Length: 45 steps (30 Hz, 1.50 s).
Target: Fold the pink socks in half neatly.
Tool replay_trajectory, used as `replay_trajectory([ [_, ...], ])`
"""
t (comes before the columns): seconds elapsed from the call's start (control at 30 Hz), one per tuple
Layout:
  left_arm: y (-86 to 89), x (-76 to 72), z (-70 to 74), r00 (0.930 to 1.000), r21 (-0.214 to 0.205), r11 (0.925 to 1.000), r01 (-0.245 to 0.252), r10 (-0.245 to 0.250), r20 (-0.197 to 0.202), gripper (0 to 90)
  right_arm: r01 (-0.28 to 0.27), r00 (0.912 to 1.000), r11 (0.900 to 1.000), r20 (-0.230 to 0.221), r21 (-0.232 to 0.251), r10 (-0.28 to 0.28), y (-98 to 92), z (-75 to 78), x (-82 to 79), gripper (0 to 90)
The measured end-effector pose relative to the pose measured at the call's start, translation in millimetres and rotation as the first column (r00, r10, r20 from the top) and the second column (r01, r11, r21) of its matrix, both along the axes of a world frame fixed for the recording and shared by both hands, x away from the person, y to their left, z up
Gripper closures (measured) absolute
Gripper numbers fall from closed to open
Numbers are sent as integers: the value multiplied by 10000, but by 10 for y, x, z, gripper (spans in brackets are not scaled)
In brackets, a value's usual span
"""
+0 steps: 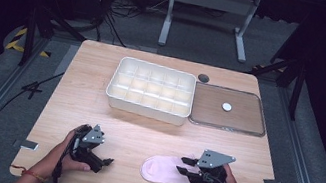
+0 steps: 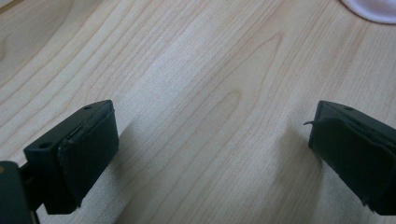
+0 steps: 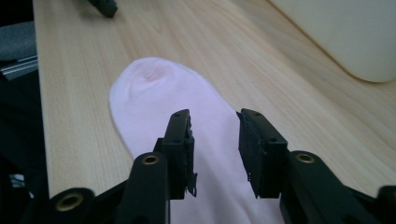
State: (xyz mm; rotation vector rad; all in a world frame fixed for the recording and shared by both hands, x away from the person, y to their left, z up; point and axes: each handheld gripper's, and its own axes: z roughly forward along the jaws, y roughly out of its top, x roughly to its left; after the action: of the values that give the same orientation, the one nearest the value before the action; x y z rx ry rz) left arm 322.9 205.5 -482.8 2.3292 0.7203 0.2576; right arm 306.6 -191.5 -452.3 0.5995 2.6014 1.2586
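Sock (image 3: 154,102) flat on table, beneath right gripper (image 3: 215,140) fingers, unpinched.

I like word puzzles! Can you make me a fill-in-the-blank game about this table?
1. The right gripper hovers over a ____ sock.
2. The white divided box sits on the ____ table.
3. A small white disc lies in the clear ____ beside the box.

Missing words: pink; wooden; tray
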Motion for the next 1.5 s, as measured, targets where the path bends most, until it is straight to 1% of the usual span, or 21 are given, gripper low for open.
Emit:
replay_trajectory([
  [0.03, -7, -5, 0, 10000, -50, 10000, -25, 25, 4, 34, -119, 9999, 9999, 61, -58, 119, 27, -11, -4, 673],
  [0.13, -24, -11, 3, 9997, -105, 9997, -230, 230, -11, 53, -522, 9986, 9985, -97, -179, 521, 133, -57, -26, 707],
  [0.23, -34, -11, 17, 9989, -78, 9989, -467, 467, 12, 110, -658, 9976, 9975, -215, -272, 652, 182, -80, -35, 737],
  [0.3, -45, -5, 26, 9990, -95, 9989, -456, 456, 12, 132, -951, 9954, 9948, -151, -361, 946, 268, -105, -52, 799],
  [0.43, -61, -3, 32, 9978, -147, 9977, -664, 664, 2, 180, -1088, 9940, 9928, -159, -493, 1081, 315, -134, -59, 823],
  [0.5, -84, -3, 39, 9978, -172, 9976, -668, 667, -47, 215, -1069, 9940, 9916, -302, -724, 1050, 346, -192, -61, 836],
  [0.53, -92, 2, 48, 9980, -232, 9977, -631, 628, -120, 215, -1069, 9940, 9916, -302, -724, 1050, 346, -192, -61, 836],
  [0.57, -103, 12, 53, 9976, -490, 9965, -674, 664, -219, 235, -1117, 9934, 9901, -364, -852, 1090, 355, -221, -61, 839],
  [0.6, -123, 17, 65, 9977, -588, 9965, -586, 565, -362, 259, -1146, 9930, 9911, -362, -679, 1124, 351, -238, -59, 840],
  [0.63, -190, 13, 83, 9980, -799, 9954, -522, 492, -392, 275, -1054, 9935, 9930, -489, -541, 1028, 344, -248, -51, 848],
  [0.67, -190, 13, 83, 9980, -799, 9954, -522, 492, -392, 293, -986, 9940, 9939, -519, -497, 960, 343, -255, -55, 849],
  [0.7, -257, 4, 111, 9986, -1022, 9940, -393, 355, -387, 310, -968, 9944, 9939, -478, -519, 944, 342, -255, -59, 850],
  [0.77, -295, 8, 125, 9991, -1115, 9934, -260, 219, -375, 330, -967, 9944, 9940, -484, -510, 942, 344, -255, -63, 852],
  [0.8, -398, -2, 145, 9986, -1549, 9878, -172, 91, -524, 350, -900, 9949, 9949, -497, -451, 877, 349, -262, -65, 857],
  [0.83, -398, -2, 145, 9986, -1549, 9878, -172, 91, -524, 353, -900, 9949, 9949, -497, -451, 877, 349, -262, -65, 857],
  [0.93, -579, -22, 163, 9983, -1660, 9861, 112, -206, -550, 370, -860, 9952, 9953, -508, -454, 837, 356, -264, -65, 864],
  [1.0, -702, -35, 161, 9976, -1671, 9857, 219, -325, -612, 382, -834, 9955, 9956, -498, -437, 812, 361, -267, -65, 865],
  [1.1, -843, -19, 156, 9971, -1889, 9817, 257, -386, -651, 392, -800, 9960, 9959, -432, -429, 781, 370, -270, -72, 865],
  [1.27, -994, -9, 119, 9976, -1535, 9879, 227, -323, -605, 410, -818, 9959, 9956, -415, -449, 800, 375, -269, -72, 865],
  [1.43, -1117, -14, 72, 9983, -868, 9955, 384, -420, -396, 428, -862, 9958, 9951, -348, -482, 846, 379, -267, -78, 865],
  [1.5, -1131, -21, 58, 9979, -931, 9949, 393, -438, -469, 441, -846, 9959, 9952, -369, -497, 828, 379, -266, -80, 865],
])
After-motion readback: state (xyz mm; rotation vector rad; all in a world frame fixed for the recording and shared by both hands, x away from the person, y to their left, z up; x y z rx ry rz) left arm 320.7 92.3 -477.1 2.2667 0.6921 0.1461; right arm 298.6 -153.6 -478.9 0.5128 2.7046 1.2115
